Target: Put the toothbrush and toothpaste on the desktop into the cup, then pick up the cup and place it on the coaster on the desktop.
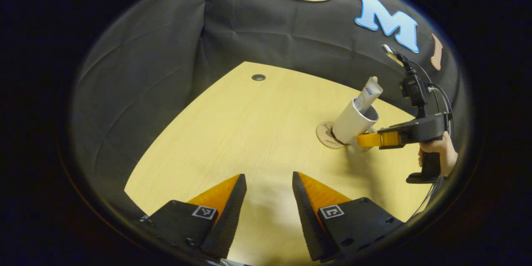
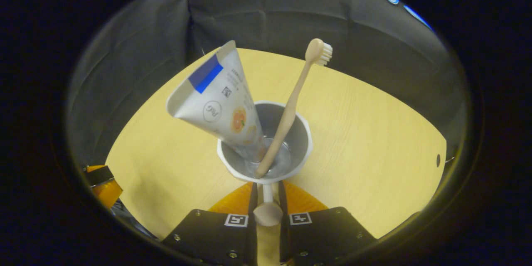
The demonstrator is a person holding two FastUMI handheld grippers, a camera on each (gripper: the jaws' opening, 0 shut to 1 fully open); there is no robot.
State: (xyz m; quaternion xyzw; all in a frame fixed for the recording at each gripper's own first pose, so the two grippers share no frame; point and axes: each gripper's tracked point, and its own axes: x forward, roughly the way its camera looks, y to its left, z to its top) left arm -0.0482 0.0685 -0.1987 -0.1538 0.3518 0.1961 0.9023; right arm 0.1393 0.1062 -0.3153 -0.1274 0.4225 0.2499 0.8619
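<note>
In the right gripper view, a white cup (image 2: pixel 301 149) holds a grey toothpaste tube (image 2: pixel 220 99) leaning left and a beige toothbrush (image 2: pixel 291 108) with its head up. My right gripper (image 2: pixel 268 187) is shut on the cup's handle (image 2: pixel 267 194). From the left gripper view, the cup (image 1: pixel 351 124) is tilted, its base over the round brown coaster (image 1: pixel 326 136). The toothpaste (image 1: pixel 369 93) sticks out of it. The right gripper (image 1: pixel 368 139) holds the cup from the right. I cannot tell whether the base touches the coaster. My left gripper (image 1: pixel 268 176) hangs open over bare desktop, near the front.
The light wooden desktop (image 1: pixel 249 133) has a small cable hole (image 1: pixel 258 77) near its far edge. A hand (image 1: pixel 438 151) holds the right gripper's grip at the right. The left gripper's body (image 2: pixel 99 187) shows at the lower left of the right gripper view.
</note>
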